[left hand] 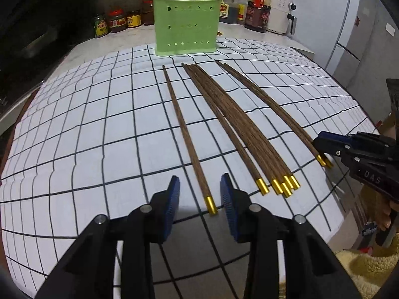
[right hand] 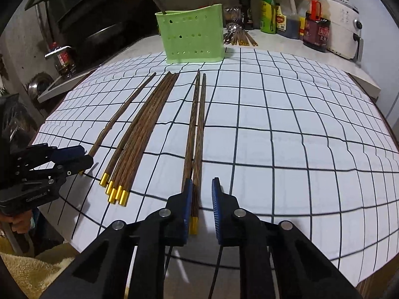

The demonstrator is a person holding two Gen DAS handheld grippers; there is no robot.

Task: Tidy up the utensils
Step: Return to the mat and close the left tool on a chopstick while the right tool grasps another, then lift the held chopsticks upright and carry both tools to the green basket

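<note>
Straddling one lone chopstick (left hand: 189,139) left tool (left hand: 199,199) part-open, right tool (right hand: 202,199) part-open around two chopsticks (right hand: 197,134), five bundled (left hand: 232,127), one green holder (left hand: 185,26)

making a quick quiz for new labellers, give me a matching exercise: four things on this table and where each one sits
Things:
1. single chopstick
2. chopstick bundle
3. chopstick pair
4. green utensil holder

Places:
A. far edge of the checked cloth
B. gold tip between the left tongs' pads
C. by the right tongs
D. middle group, between the other chopsticks

Pairs: 1-B, 2-D, 3-C, 4-A
</note>
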